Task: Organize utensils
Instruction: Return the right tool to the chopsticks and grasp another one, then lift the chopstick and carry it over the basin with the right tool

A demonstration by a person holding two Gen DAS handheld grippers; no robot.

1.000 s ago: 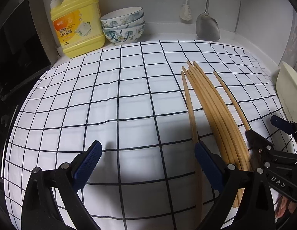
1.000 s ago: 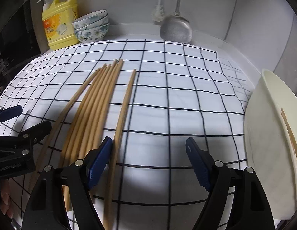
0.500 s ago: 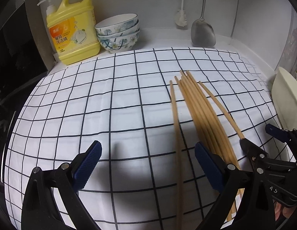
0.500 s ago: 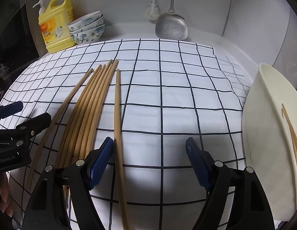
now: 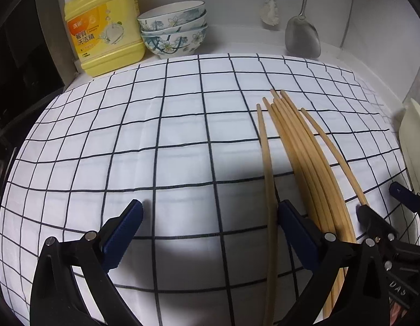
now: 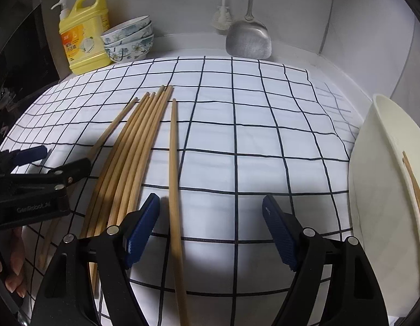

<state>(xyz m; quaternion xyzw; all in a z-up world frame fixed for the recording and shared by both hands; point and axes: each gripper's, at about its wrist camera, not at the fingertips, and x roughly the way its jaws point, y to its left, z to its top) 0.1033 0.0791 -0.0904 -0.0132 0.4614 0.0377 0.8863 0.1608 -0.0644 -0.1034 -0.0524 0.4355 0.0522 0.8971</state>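
Grid-checked cloth [image 6: 264, 141]; slender round wooden chopsticks [image 6: 139, 141]; smooth cream basin [image 6: 383, 190]

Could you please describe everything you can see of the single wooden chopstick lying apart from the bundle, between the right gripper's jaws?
The single pale wooden chopstick is a long, thin, round, plain stick. It lies flat on the white cloth with the dark grid, running from the near edge away towards the back wall. It sits just right of the bundle of wooden chopsticks, apart from it. The right gripper stands open around it; the blue pads are not pressing on it.
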